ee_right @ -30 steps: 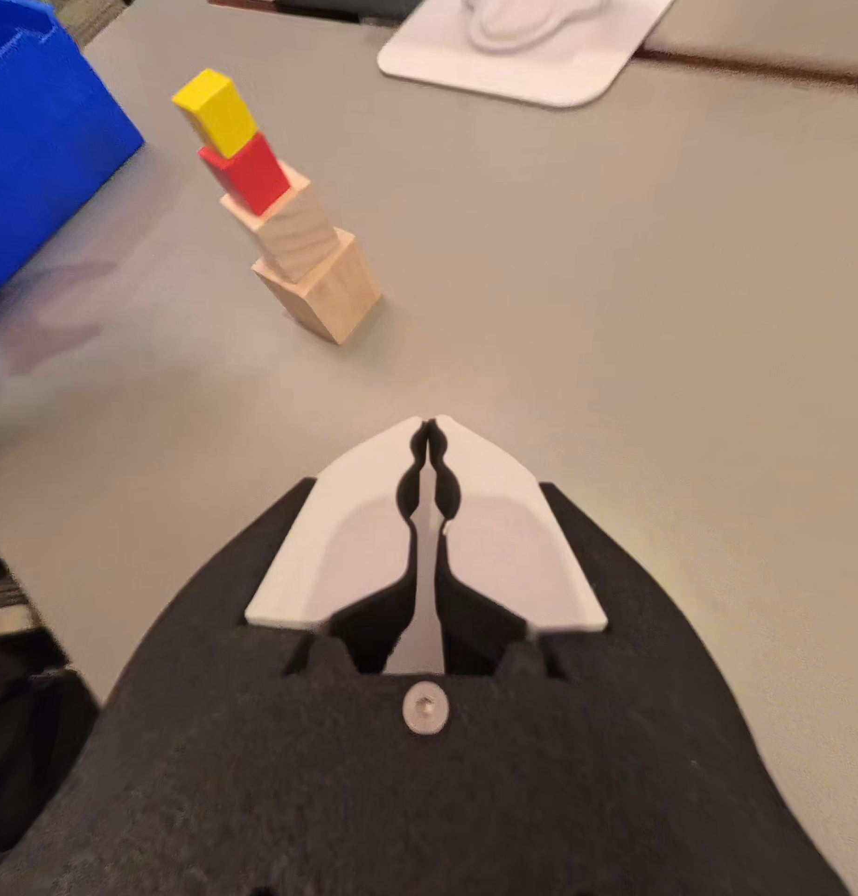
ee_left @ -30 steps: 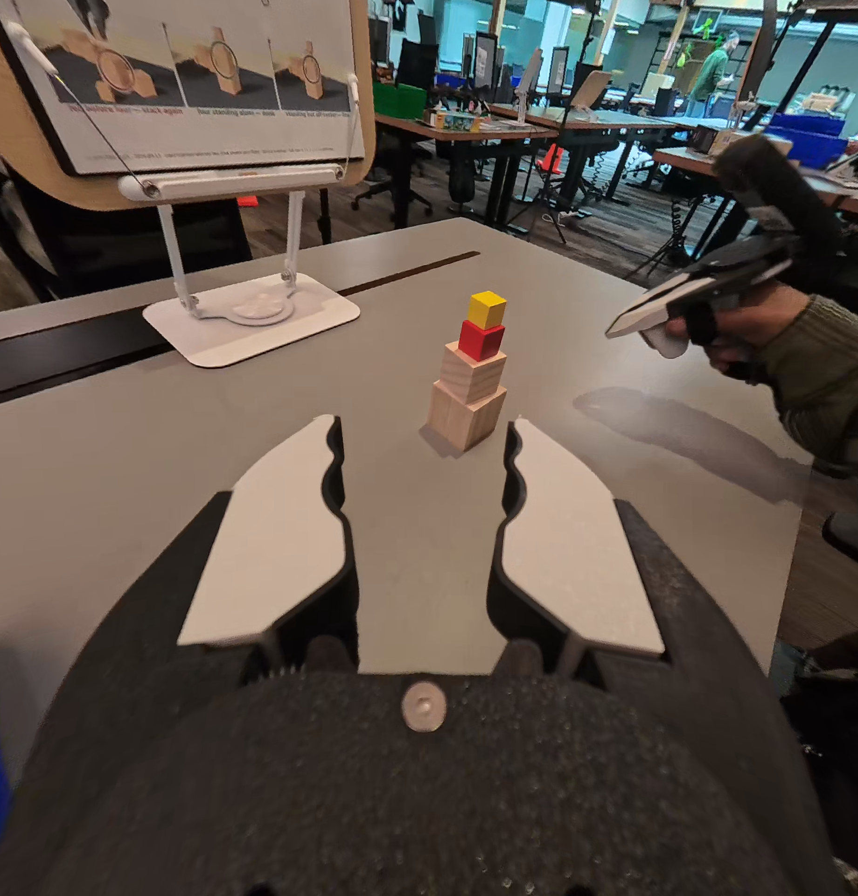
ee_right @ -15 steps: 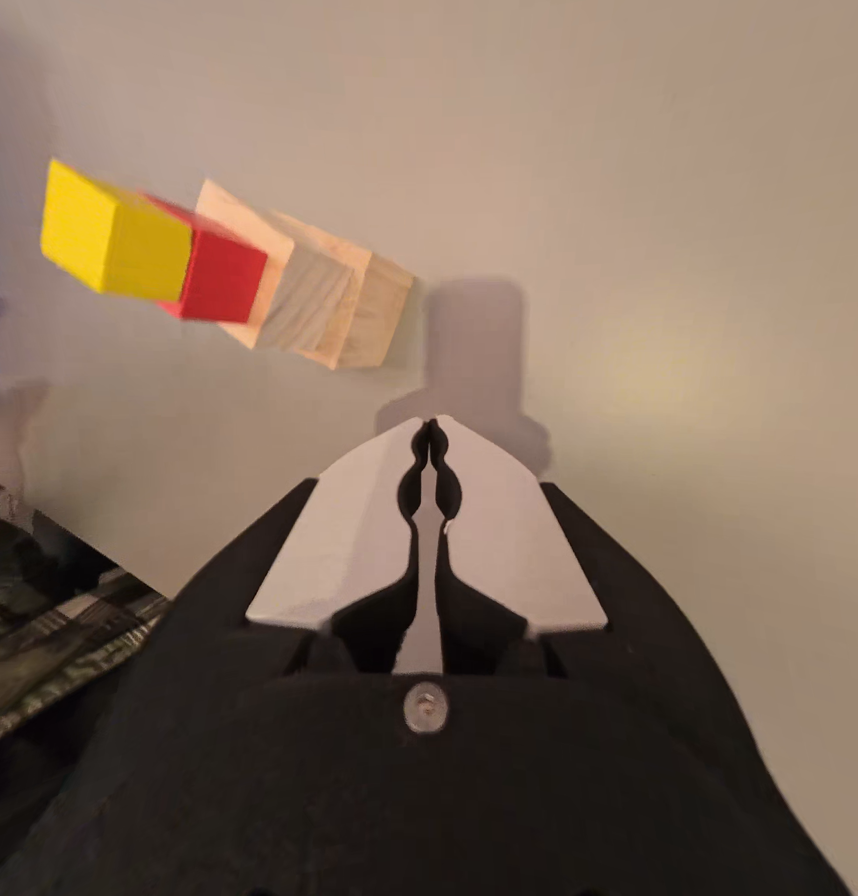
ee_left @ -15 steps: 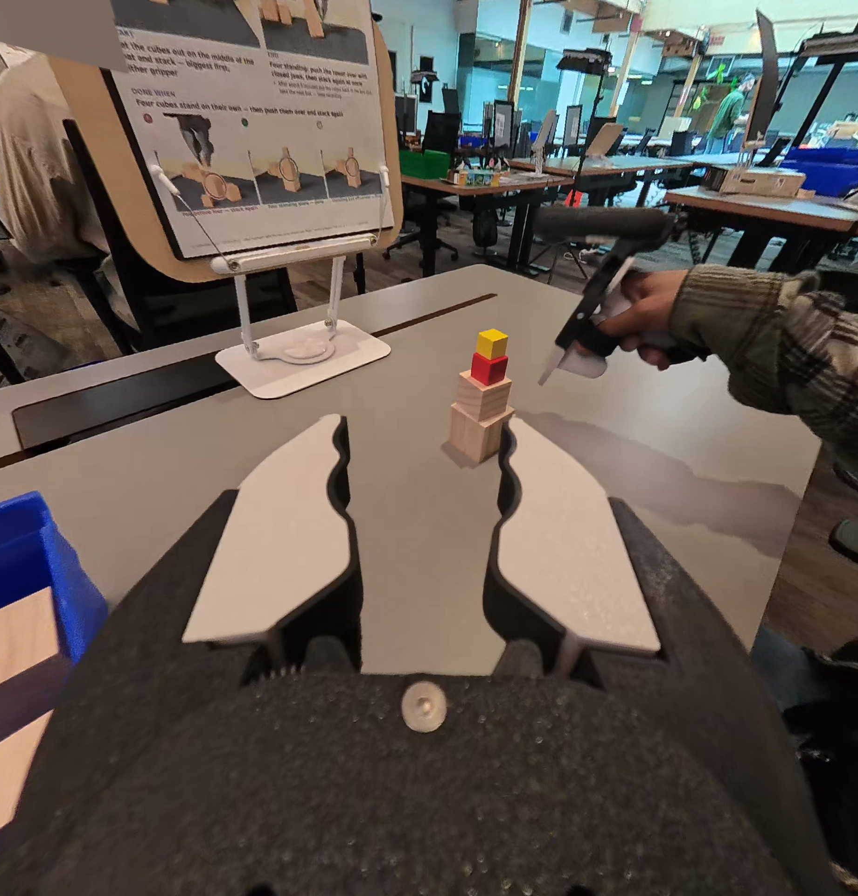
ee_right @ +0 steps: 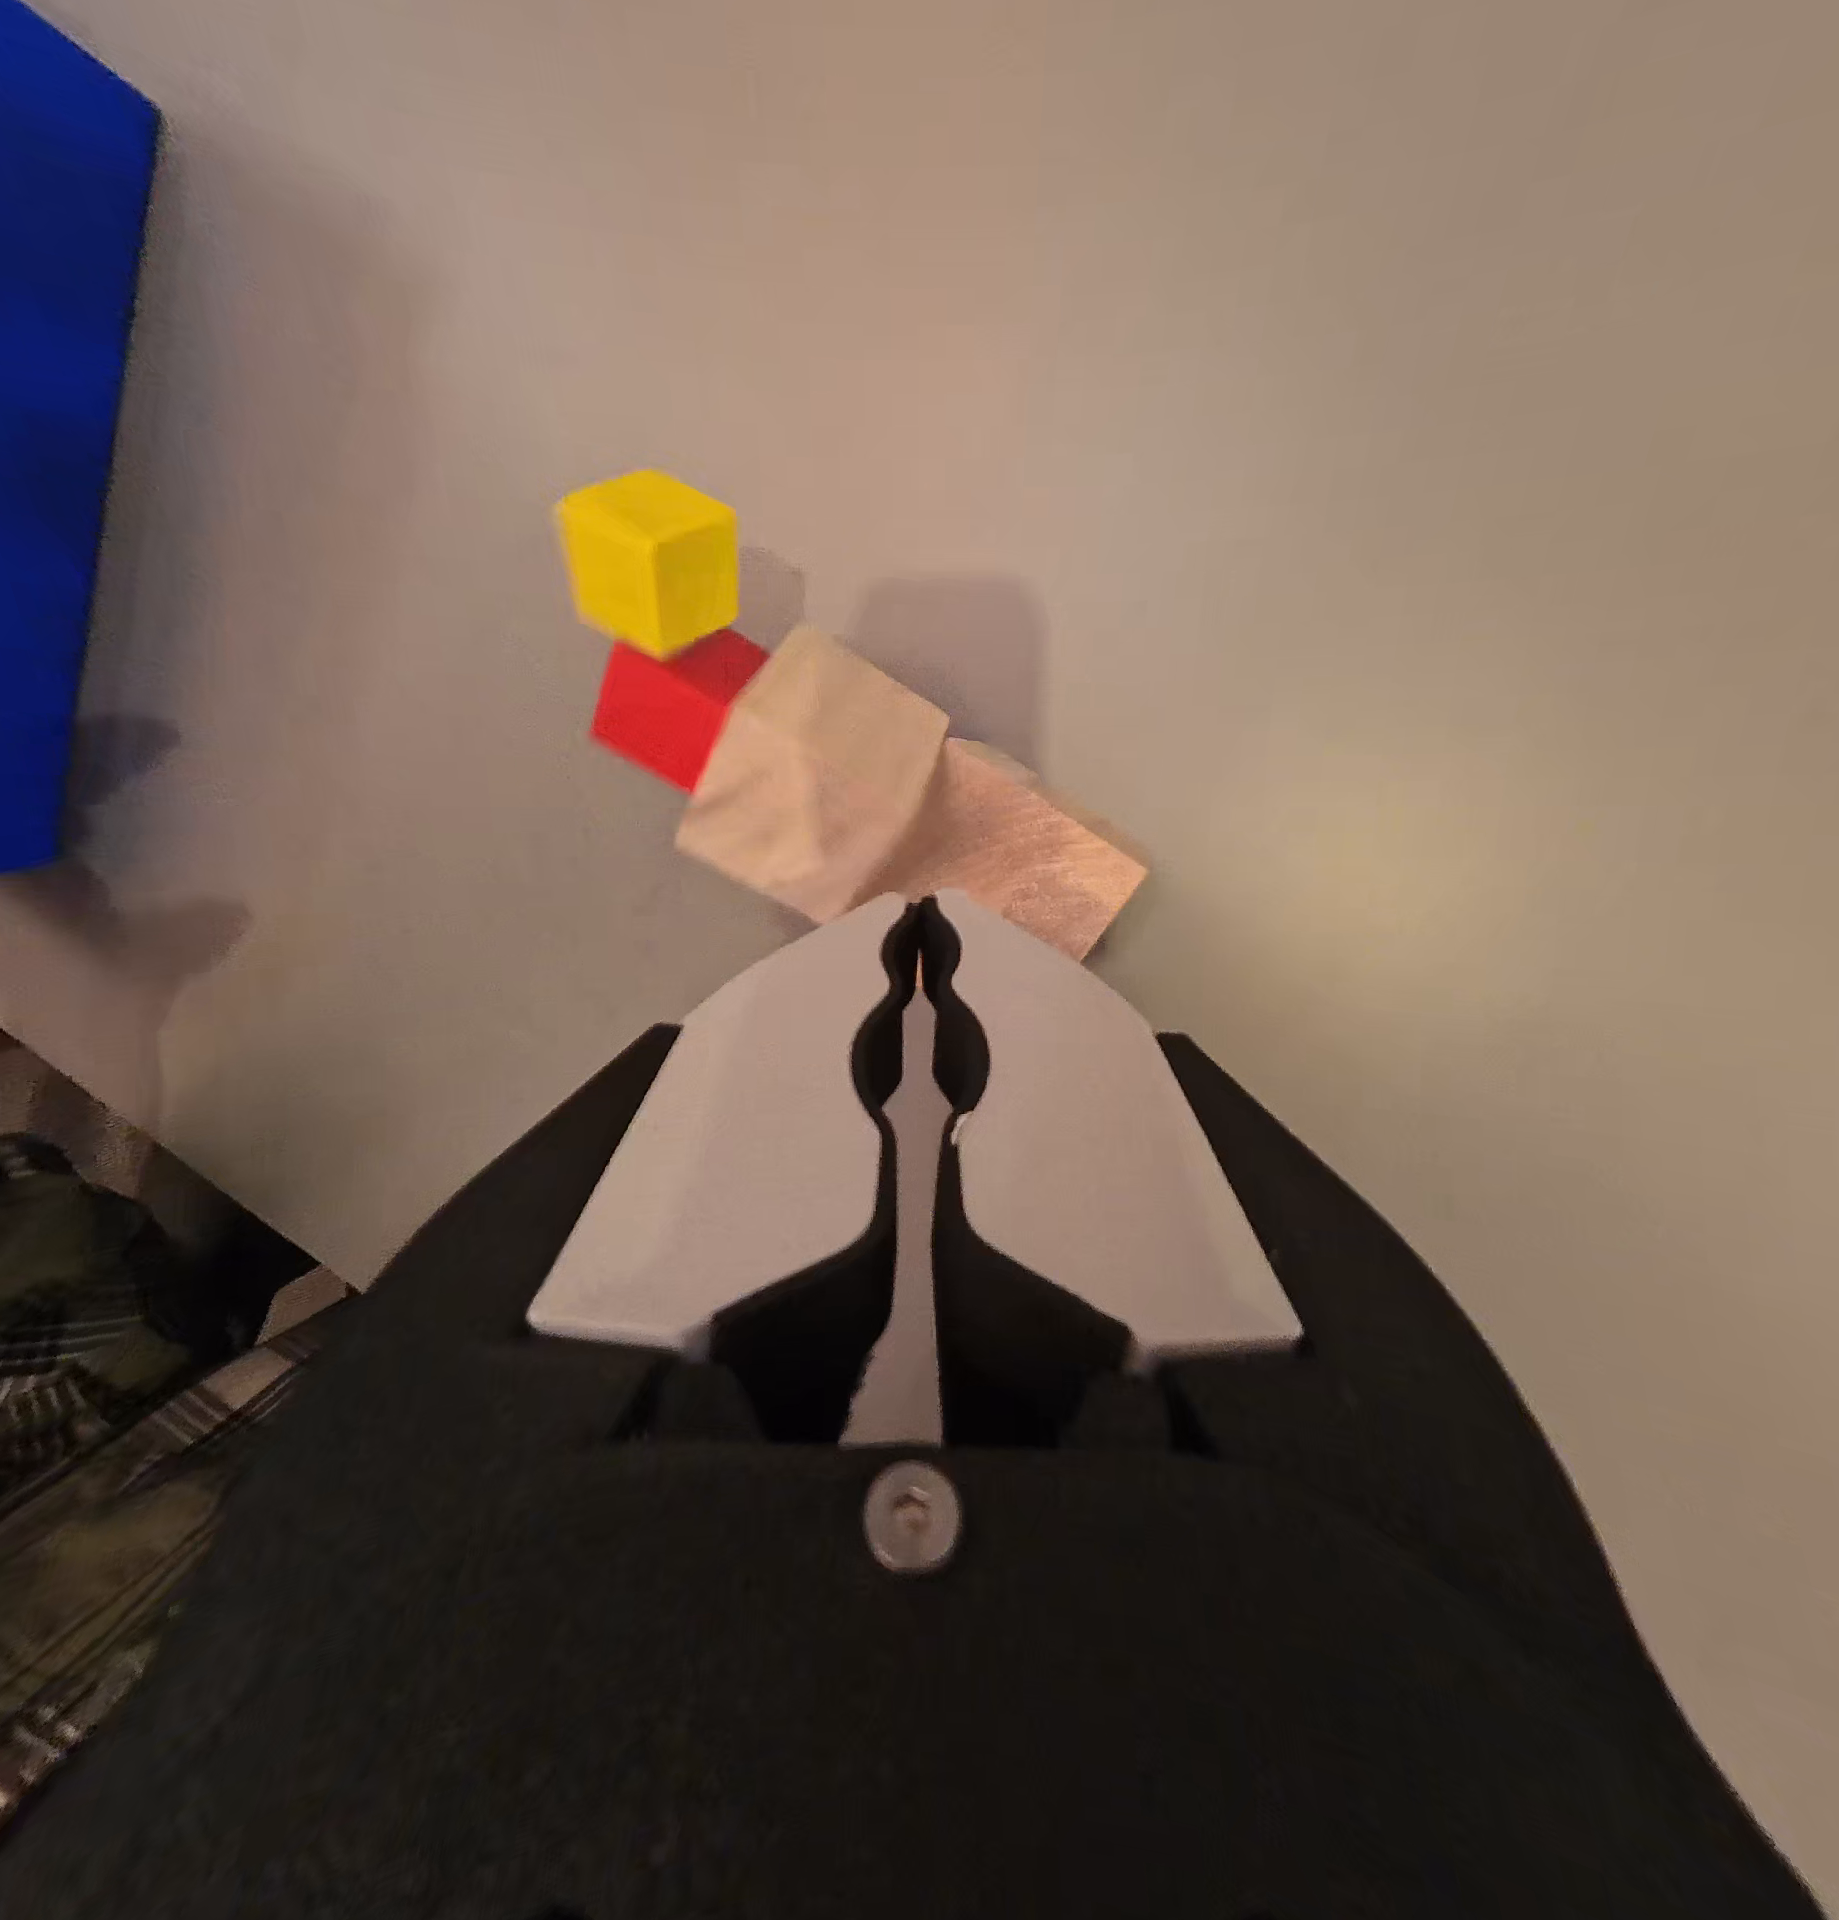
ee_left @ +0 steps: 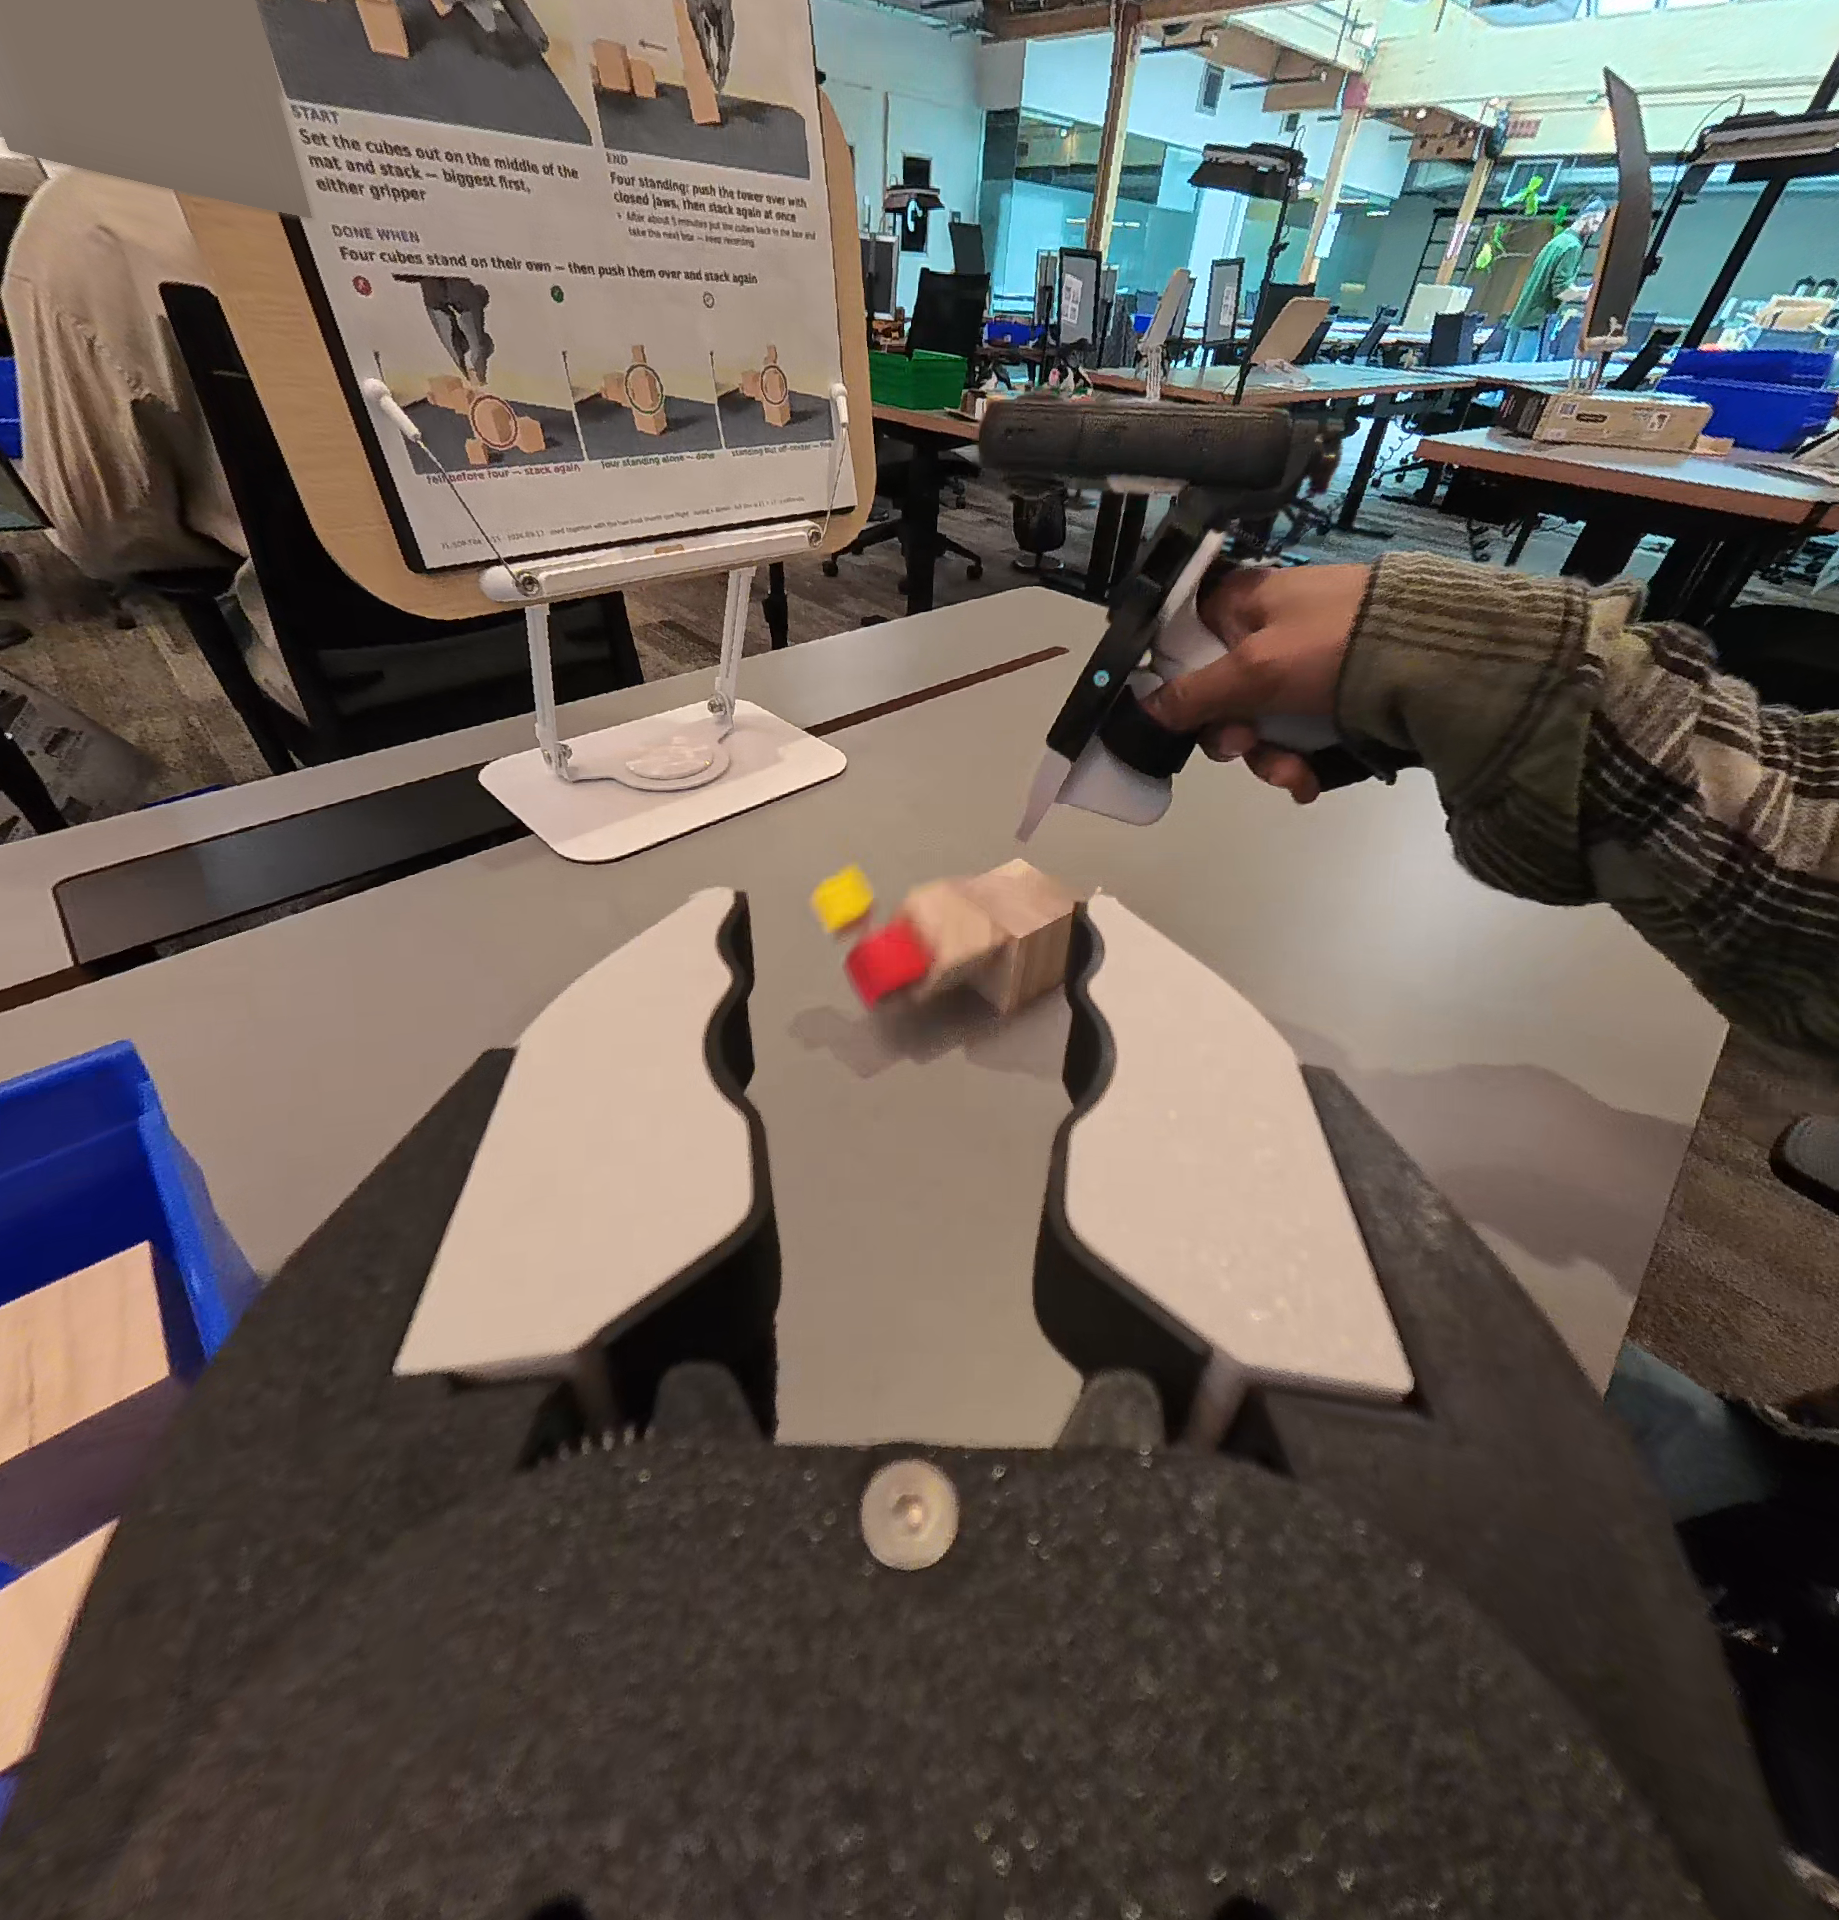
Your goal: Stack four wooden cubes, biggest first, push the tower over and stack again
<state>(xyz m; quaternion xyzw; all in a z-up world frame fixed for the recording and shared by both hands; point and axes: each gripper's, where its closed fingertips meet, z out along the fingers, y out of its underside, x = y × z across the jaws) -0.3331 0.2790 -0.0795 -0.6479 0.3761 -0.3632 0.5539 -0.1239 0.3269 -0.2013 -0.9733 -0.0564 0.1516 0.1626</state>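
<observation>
The tower of cubes is toppling to the left on the grey table. The big plain wooden cube is lowest, then the smaller plain cube, the red cube and the yellow cube, which is coming loose. All are motion-blurred. My right gripper is shut and empty, its tip at the plain cubes; it also shows in the left wrist view, pointing down just above them. My left gripper is open and empty, nearer than the cubes.
A blue bin holding wooden blocks sits at the left. An instruction board on a white stand stands at the table's far side. A person's sleeved arm reaches in from the right. The left gripper's tips are roughly 25 cm from the right gripper's. To reach the big plain wooden cube in a straight line is about 4 cm for my right fingers, about 30 cm for my left. Look for it in the left wrist view too.
One second ago the tower stood upright. The shut right gripper swung in and down against it, and the cubes now fall to the left. The left gripper has drawn back.
</observation>
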